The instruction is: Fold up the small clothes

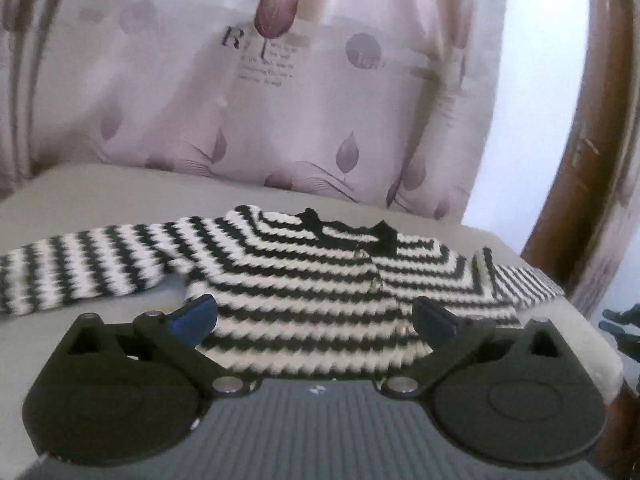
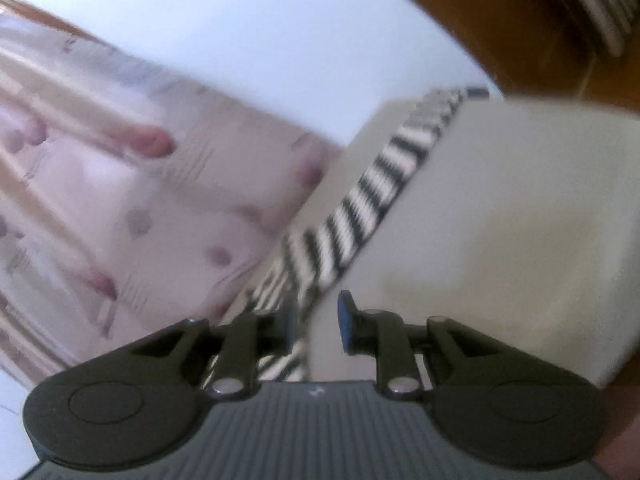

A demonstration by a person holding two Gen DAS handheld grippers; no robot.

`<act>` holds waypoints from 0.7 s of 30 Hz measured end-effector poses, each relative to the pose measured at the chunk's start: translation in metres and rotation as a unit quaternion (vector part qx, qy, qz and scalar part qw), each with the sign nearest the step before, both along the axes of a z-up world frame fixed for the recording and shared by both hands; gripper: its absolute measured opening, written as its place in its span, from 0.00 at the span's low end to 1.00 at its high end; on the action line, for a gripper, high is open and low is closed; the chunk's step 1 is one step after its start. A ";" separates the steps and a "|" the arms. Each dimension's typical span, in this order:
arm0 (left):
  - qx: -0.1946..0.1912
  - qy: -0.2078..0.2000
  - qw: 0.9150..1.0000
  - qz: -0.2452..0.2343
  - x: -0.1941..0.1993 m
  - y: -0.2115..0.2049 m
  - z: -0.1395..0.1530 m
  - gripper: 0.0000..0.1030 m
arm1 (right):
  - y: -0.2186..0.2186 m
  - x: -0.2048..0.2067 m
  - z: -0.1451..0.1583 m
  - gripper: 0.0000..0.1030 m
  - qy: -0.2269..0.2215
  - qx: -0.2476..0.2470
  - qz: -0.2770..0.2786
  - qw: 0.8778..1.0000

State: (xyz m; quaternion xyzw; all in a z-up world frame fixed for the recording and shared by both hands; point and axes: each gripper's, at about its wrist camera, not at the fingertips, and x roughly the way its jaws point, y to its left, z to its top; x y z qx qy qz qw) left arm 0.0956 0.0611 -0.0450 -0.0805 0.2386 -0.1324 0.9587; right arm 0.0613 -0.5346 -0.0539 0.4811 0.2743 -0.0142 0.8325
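A small black-and-white striped knit sweater (image 1: 304, 280) lies flat on a grey cushion (image 1: 100, 192), collar away from me, sleeves spread left and right. My left gripper (image 1: 316, 320) is open, its blue-padded fingers (image 1: 196, 316) wide apart just above the sweater's hem. In the blurred, tilted right wrist view, a striped sleeve (image 2: 360, 208) runs along the cushion edge (image 2: 500, 220). My right gripper (image 2: 316, 320) is open with a narrow gap, right at the sleeve's near end; nothing sits between the pads.
A pale pink curtain with purple leaf print (image 1: 280, 100) hangs behind the cushion. A brown wooden chair frame (image 1: 592, 160) curves up at the right. The right gripper's fingertips show at the left wrist view's right edge (image 1: 624, 320).
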 end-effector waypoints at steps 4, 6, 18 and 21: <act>0.042 -0.004 0.999 0.005 0.049 -0.031 -0.027 0.99 | -0.050 0.052 -0.022 0.22 0.035 -0.010 -0.036 0.999; 0.063 0.004 0.998 0.006 0.065 -0.038 -0.045 0.98 | -0.080 0.072 -0.033 0.22 0.043 0.008 -0.067 0.997; 0.041 0.080 0.996 0.000 0.087 -0.032 -0.081 0.99 | -0.172 0.154 -0.081 0.76 0.100 0.028 -0.127 0.986; 0.052 0.083 0.995 0.000 0.087 -0.035 -0.080 1.00 | -0.180 0.163 -0.098 0.75 0.090 0.058 -0.134 0.985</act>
